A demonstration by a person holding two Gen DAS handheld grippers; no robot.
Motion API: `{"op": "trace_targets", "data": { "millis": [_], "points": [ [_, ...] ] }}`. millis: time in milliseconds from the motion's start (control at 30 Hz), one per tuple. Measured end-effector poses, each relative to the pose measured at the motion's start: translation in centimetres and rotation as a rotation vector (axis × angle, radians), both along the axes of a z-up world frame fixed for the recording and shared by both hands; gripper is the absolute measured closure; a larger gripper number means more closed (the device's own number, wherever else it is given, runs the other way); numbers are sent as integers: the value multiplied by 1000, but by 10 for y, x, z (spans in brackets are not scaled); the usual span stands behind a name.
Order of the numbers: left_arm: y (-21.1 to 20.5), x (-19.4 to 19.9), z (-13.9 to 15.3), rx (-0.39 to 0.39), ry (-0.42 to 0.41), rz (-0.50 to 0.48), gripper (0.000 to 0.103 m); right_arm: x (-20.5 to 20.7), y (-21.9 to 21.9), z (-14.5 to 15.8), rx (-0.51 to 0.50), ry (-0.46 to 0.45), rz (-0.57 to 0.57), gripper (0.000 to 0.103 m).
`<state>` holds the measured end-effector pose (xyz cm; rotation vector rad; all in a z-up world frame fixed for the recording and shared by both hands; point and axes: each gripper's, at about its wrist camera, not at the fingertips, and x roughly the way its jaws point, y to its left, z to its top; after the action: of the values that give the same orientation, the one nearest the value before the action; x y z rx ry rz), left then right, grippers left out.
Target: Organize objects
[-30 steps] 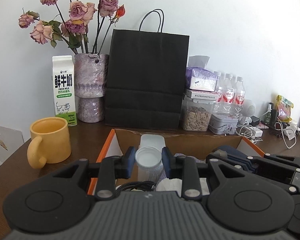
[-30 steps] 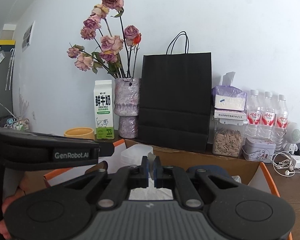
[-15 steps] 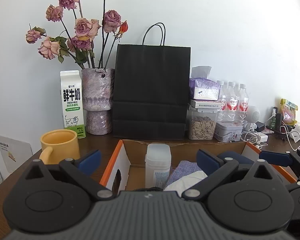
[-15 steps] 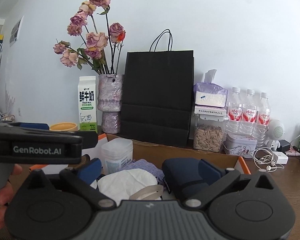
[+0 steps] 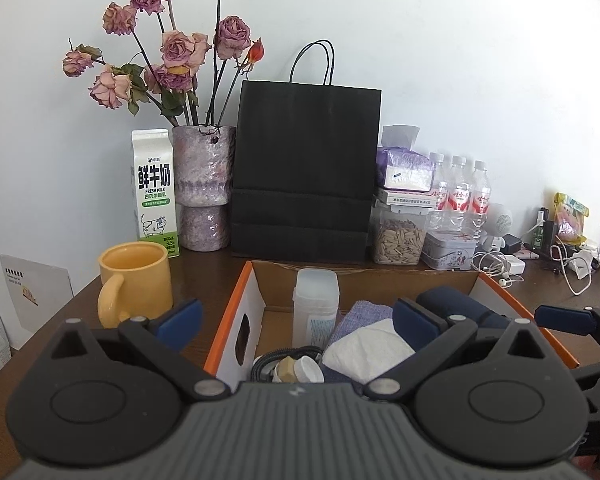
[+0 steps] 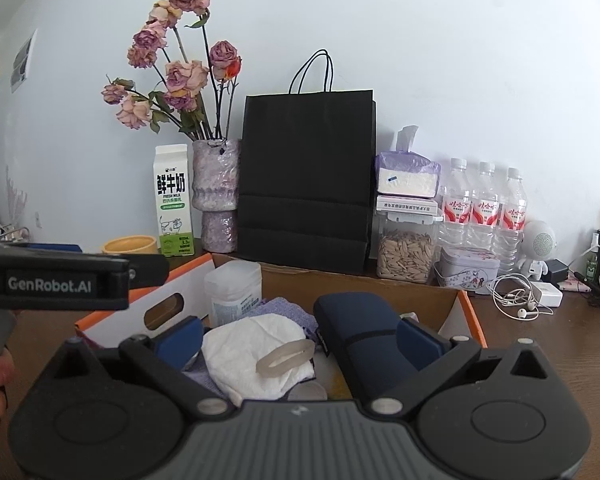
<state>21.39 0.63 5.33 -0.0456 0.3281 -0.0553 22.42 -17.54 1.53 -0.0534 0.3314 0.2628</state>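
Now both tongs stand spread wide, nothing between the pads: left gripper (image 5: 298,320) and right gripper (image 6: 300,338) above the orange-edged cardboard box (image 5: 236,312). Inside: frosted plastic jar (image 5: 315,304) upright at 12 o'clock, crumpled white cloth (image 6: 256,354), rolled navy fabric (image 6: 360,330) at 2 o'clock. Glossy yellow mug (image 5: 134,282) at 10 o'clock, outside the box.
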Motion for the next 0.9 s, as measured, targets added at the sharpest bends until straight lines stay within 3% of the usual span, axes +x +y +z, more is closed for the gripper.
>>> {"op": "trace_targets", "data": {
  "millis": [267,533,900],
  "points": [
    [6,-43,1,71,84,0,0,-55,-23,13,14,59,-31,0],
    [10,-75,-11,64,156,-23,0,-89,-36,8,63,156,-72,0],
    [14,-87,-16,45,191,-2,0,-106,-37,9,71,160,-62,0]
  ]
}}
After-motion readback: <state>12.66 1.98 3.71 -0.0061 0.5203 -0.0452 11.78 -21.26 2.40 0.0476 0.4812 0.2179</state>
